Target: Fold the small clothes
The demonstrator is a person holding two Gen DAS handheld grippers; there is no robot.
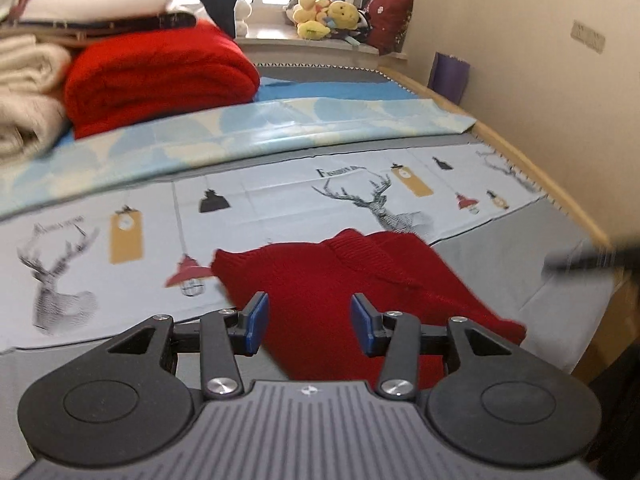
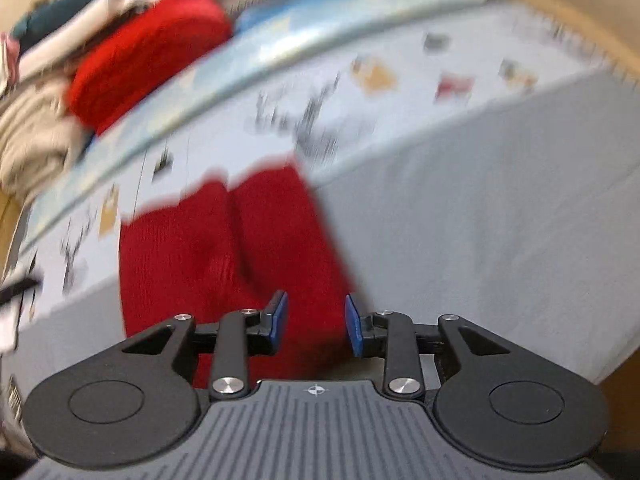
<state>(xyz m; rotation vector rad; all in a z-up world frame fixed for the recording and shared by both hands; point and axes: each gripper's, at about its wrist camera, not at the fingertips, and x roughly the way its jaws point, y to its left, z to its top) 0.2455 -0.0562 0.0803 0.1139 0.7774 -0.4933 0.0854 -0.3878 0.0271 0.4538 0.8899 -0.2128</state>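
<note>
A small dark red knitted garment (image 1: 352, 280) lies folded on the bed, its ribbed collar at the far side. My left gripper (image 1: 308, 322) hovers above its near edge, open, with a clear gap between the blue pads (image 1: 258, 320) and no cloth pinched. In the blurred right wrist view the same red garment (image 2: 224, 248) lies flat on the grey sheet. My right gripper (image 2: 316, 322) is open over the garment's near right corner, nothing between its pads (image 2: 354, 322). A dark blurred streak, the right gripper's tip (image 1: 580, 260), crosses the right edge of the left wrist view.
A pile of folded clothes sits at the far left, with a bright red knit (image 1: 160, 76) and cream knits (image 1: 24, 92). A deer-print cloth (image 1: 280, 200) and a blue sheet (image 1: 240, 128) cover the bed. Plush toys (image 1: 324, 16) sit on the windowsill. A wooden bed edge (image 1: 540, 168) runs along the wall.
</note>
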